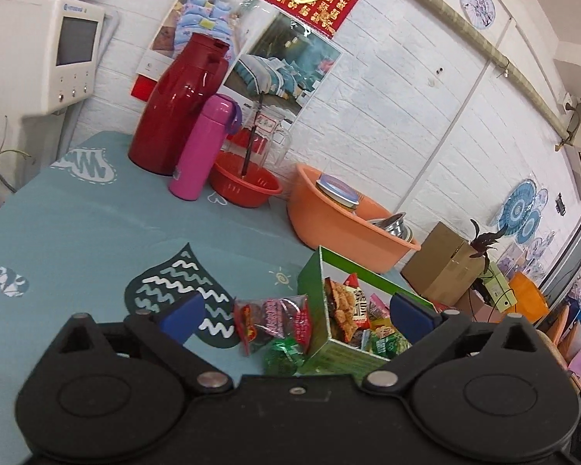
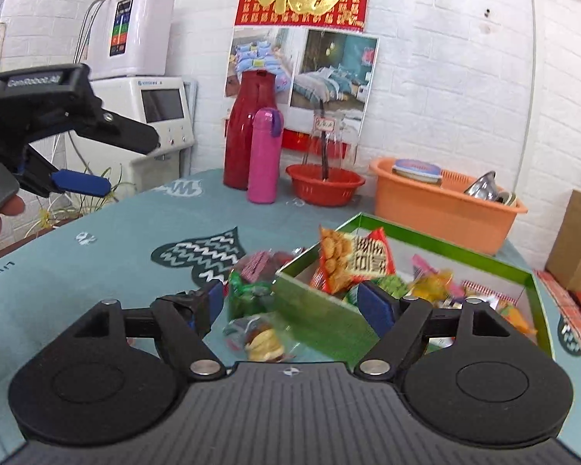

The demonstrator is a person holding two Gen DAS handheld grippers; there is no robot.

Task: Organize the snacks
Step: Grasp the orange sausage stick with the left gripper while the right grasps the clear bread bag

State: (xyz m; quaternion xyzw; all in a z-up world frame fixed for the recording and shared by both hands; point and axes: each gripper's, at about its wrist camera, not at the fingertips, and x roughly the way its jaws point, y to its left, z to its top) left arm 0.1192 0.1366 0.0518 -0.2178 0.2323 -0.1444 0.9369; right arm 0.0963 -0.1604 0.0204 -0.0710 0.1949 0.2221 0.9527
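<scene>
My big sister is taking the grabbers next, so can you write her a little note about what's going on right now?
Left gripper: open, holding nothing, raised above the table.
Right gripper: open, holding nothing, low over the loose snacks by the near corner of the green box.
Done: the box already holds many packets, such as the big orange snack bag.
Left: three packets still lie on the teal tablecloth just outside the box: a red and pink packet, a green packet and a clear packet with yellow pieces.
Probably put those into the box next.
</scene>
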